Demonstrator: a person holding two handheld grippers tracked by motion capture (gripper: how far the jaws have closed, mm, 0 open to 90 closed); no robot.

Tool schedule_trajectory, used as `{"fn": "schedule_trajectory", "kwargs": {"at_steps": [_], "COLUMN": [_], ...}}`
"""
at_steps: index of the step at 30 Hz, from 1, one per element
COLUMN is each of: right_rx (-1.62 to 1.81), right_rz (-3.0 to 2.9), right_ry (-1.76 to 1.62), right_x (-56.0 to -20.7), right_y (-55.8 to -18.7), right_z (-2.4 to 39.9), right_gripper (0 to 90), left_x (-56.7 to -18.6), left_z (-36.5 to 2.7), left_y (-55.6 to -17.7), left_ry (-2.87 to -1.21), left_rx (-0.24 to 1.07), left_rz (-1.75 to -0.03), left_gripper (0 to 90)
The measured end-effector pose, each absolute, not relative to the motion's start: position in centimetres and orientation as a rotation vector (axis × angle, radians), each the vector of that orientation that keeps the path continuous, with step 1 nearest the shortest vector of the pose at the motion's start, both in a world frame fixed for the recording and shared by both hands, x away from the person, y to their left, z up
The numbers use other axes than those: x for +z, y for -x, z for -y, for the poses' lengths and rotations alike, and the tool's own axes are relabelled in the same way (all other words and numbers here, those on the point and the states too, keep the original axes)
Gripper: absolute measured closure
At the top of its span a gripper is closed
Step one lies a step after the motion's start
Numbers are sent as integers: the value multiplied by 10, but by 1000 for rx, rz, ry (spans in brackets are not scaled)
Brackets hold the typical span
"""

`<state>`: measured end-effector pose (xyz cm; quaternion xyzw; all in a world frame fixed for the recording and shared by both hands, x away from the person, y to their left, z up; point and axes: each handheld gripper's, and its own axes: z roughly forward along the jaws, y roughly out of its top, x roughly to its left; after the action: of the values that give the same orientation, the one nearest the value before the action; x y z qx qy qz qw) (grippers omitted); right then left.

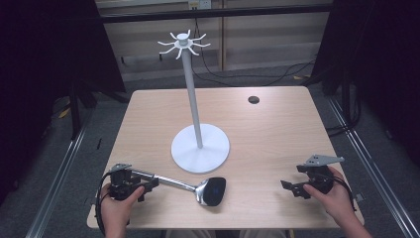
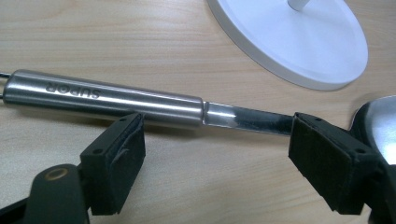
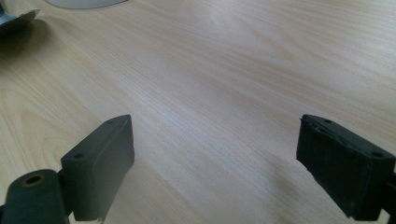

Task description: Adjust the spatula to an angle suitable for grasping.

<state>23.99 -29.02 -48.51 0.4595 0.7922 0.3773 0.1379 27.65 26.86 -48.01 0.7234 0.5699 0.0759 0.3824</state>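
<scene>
Stainless steel and lying flat, the ladle (image 1: pixel 198 187) rested near the front of the pale wooden counter (image 1: pixel 277 129), its bowl just short of the white stand's (image 1: pixel 200 148) round base; the left tool (image 2: pixel 215 154) stood wide open, its jaws straddling the handle without pressing it, holding nothing; the right tool (image 3: pixel 215 163) hovered well apart over bare wood, equally open and empty. The round, polished handle could roll or slip if the pads closed off-centre, and a swinging bowl might knock the stand. "SUPOR" was stamped on the handle, seen upside down.
</scene>
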Motion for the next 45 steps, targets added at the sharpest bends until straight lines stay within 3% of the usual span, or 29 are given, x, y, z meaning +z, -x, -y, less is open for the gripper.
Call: {"fn": "schedule_trajectory", "kwargs": {"at_steps": [11, 18, 19, 21, 22, 25, 28, 30, 45], "right_rx": [1102, 1115, 1112, 1110, 1109, 1115, 1118, 1120, 1121], "right_rz": [-2303, -2303, -2307, -2313, -2315, -2313, -2312, -2304, -2307], "right_ry": [-1315, -1315, -1311, -1301, -1303, -1301, -1300, -1303, -1308], "right_x": [-484, -483, -483, -483, -483, -483, -483, -482, -483], "right_y": [-242, -242, -242, -243, -243, -243, -242, -242, -240], "right_z": [286, 285, 284, 284, 283, 283, 283, 284, 287], "right_gripper": [111, 111, 111, 111, 111, 111, 112, 112, 111], "left_x": [-475, -471, -471, -471, -471, -471, -474, -477, -477], "left_z": [-270, -276, -278, -280, -281, -282, -282, -281, -281], "left_y": [-277, -280, -280, -281, -282, -283, -286, -290, -308], "left_ry": [-1927, -2011, -2021, -2043, -2054, -2099, -2114, -2117, -2167], "left_rx": [260, 314, 306, 329, 340, 327, 310, 290, 232], "left_rz": [-1448, -1441, -1441, -1446, -1456, -1460, -1475, -1470, -1538], "left_gripper": [240, 419, 547, 574, 680, 729, 862, 900, 900]}}
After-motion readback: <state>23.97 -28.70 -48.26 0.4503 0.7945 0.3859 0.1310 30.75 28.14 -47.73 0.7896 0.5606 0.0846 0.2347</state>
